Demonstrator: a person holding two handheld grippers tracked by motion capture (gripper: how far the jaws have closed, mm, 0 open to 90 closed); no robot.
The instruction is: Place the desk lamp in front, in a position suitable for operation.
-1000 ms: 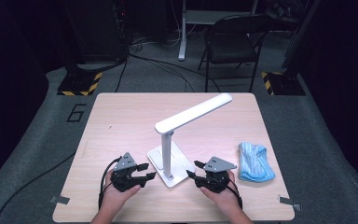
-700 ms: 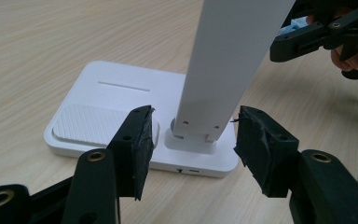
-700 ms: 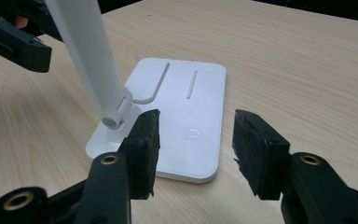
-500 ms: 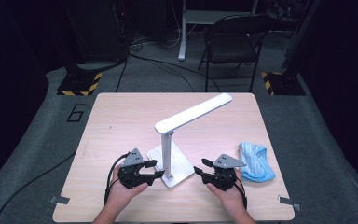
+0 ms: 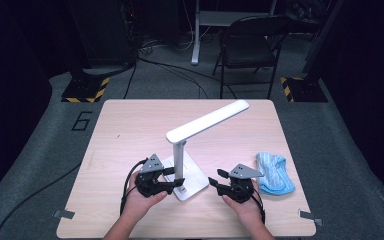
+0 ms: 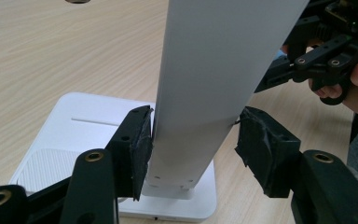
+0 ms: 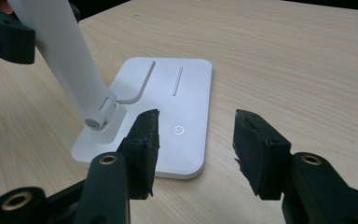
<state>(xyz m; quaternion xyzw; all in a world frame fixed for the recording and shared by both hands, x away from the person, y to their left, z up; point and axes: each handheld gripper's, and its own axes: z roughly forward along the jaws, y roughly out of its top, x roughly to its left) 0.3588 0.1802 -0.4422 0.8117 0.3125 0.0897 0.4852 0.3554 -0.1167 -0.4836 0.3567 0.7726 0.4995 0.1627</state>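
Lamp (image 5: pixel 185 165) tipping risk: post sits between open left gripper (image 6: pixel 193 144), one pad touching.
Right gripper (image 7: pixel 193 140) gapes over base; an off-centre squeeze could topple it.

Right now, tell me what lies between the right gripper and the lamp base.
Only bare table: in the right gripper view, the right gripper has open jaws just short of the lamp base.

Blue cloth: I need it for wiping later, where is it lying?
In the high view the blue cloth lies on the table's right side, just right of the right gripper.
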